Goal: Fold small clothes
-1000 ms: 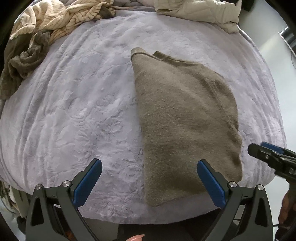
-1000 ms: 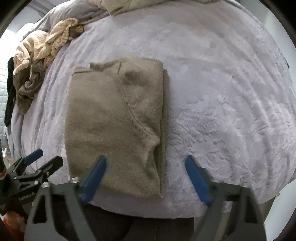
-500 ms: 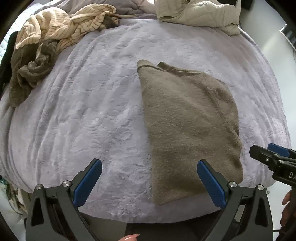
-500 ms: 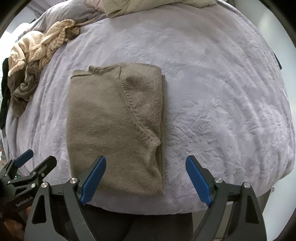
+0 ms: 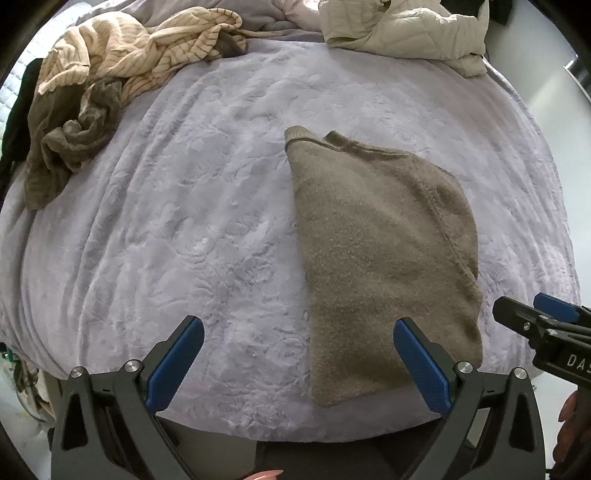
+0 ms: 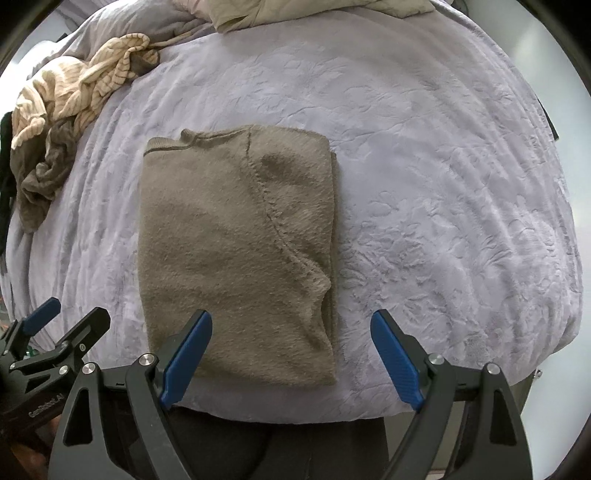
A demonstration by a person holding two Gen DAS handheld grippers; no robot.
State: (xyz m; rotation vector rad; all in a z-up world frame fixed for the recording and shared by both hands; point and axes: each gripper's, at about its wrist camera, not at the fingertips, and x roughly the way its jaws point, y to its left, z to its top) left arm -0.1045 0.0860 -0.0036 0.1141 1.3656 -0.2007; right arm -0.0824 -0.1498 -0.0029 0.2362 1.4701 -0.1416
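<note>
A taupe knit sweater (image 5: pixel 380 258) (image 6: pixel 236 254) lies folded lengthwise on the lavender bedspread (image 5: pixel 184 229) (image 6: pixel 443 206), collar at the far end, hem near the bed's front edge. My left gripper (image 5: pixel 297 354) hangs open above the front edge, just left of the sweater's hem, holding nothing. Wide open too, my right gripper (image 6: pixel 291 350) hovers over the hem's right corner, empty. Each gripper shows at the edge of the other's view: the right gripper (image 5: pixel 546 332) at the right edge, the left gripper (image 6: pixel 51 332) at the lower left.
A heap of striped cream and brown-grey clothes (image 5: pixel 103 92) (image 6: pixel 62 110) sits at the far left of the bed. A beige quilted garment (image 5: pixel 406 29) (image 6: pixel 280 11) lies at the far end. The person's dark trousers (image 6: pixel 277 443) stand against the bed's front edge.
Both grippers have drawn back and up from the sweater, so more of the bed and the far clothes heap shows. The sweater has not moved, and both stay open.
</note>
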